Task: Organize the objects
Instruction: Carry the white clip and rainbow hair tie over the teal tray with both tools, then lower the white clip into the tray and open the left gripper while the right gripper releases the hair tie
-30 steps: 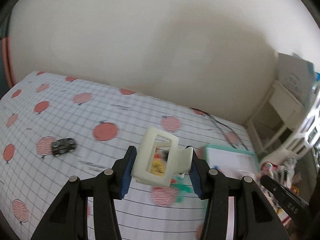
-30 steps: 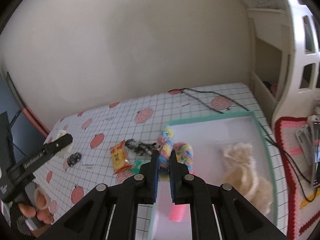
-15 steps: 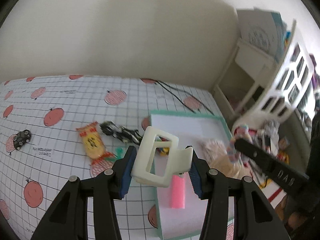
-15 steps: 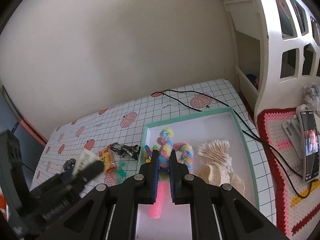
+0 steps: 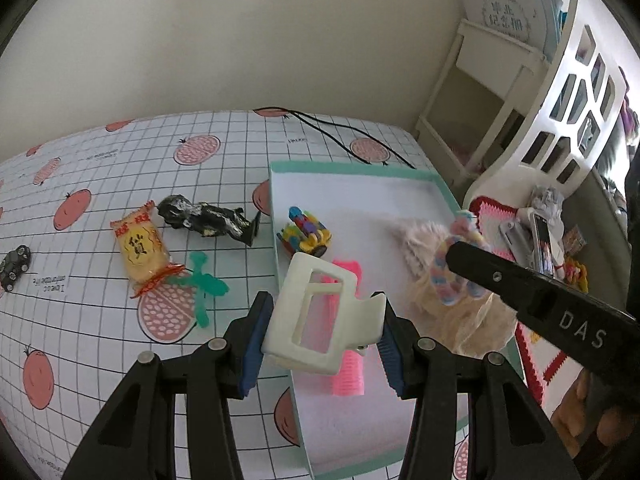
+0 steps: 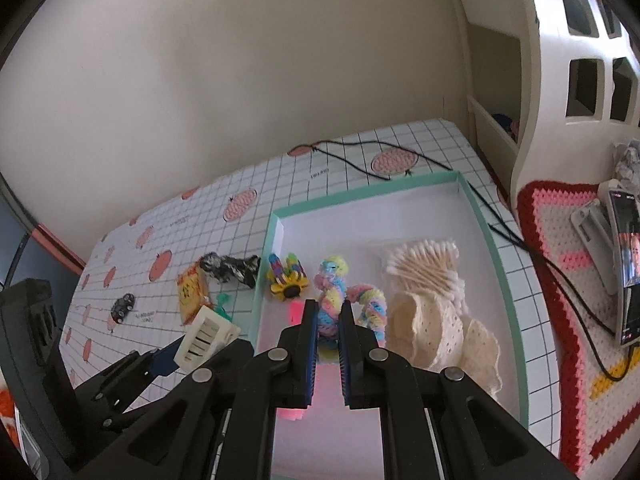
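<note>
Cream hair claw clip (image 5: 320, 320) clamped between left gripper (image 5: 322, 338) fingers, held in the air over the near-left edge of the teal-rimmed tray (image 5: 352, 170); fingers spread only as wide as the clip. From the right wrist view the clip (image 6: 206, 334) sits at 9 o'clock of the right gripper (image 6: 329, 346). Right gripper fingers nearly closed, narrow gap; whether they grip the pastel yarn braid (image 6: 338, 302) just past the tips, cannot tell. In the tray: pink hair roller (image 5: 350, 364) under the clip, multicolour toy (image 6: 288, 278) at 11 o'clock of the braid, cotton swabs bag (image 6: 424, 266) and cream lace pads (image 6: 440, 330) at 2–3 o'clock. On the grid tablecloth (image 5: 120, 160) at 9–10 o'clock of the tray: black figure (image 5: 208, 220), yellow snack packet (image 5: 144, 250), green plastic piece (image 5: 204, 284), small black toy car (image 5: 14, 266) far left. Black cable (image 6: 360, 160) runs behind the tray.
</note>
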`<state>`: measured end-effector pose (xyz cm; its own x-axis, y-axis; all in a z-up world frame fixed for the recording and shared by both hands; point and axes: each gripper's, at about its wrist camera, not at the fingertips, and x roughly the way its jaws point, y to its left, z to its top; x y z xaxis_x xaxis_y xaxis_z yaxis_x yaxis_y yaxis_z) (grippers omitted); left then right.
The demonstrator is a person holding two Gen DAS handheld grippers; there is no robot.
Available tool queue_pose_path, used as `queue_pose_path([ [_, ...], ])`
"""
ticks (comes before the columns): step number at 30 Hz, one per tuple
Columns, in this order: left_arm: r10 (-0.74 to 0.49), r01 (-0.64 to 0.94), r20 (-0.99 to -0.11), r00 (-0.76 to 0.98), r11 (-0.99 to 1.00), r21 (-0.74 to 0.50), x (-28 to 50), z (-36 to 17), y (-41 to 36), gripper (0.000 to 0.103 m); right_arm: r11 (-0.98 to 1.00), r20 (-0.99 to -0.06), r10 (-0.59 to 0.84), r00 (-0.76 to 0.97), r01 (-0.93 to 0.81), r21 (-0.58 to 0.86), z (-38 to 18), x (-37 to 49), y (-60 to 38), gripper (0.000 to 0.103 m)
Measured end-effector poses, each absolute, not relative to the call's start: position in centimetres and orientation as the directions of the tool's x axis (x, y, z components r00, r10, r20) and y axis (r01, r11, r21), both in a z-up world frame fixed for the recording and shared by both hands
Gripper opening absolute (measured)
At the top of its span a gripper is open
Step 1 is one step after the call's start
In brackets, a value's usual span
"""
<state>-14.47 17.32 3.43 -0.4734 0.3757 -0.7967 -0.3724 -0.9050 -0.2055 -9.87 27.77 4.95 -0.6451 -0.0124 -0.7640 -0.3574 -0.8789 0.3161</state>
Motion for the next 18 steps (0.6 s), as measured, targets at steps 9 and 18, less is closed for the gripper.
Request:
queue_pose_path([
  [9,0.375,-0.388,-0.809,-0.453,-0.9,-0.2,-15.0,1.7,18.2,0.051,-0.882,-0.797,-0.01,-0.604,-0.37,0.291,3.3,-10.3,27.5,0.01],
  [18,0.395,-0.399,-0.81,-0.434,-0.89,-0.219,-15.4,0.8,18.8,0.051,-0.883,-0.813,-0.006,-0.583,-0.379,0.278,2.4,-10.4,27.4,0.01],
])
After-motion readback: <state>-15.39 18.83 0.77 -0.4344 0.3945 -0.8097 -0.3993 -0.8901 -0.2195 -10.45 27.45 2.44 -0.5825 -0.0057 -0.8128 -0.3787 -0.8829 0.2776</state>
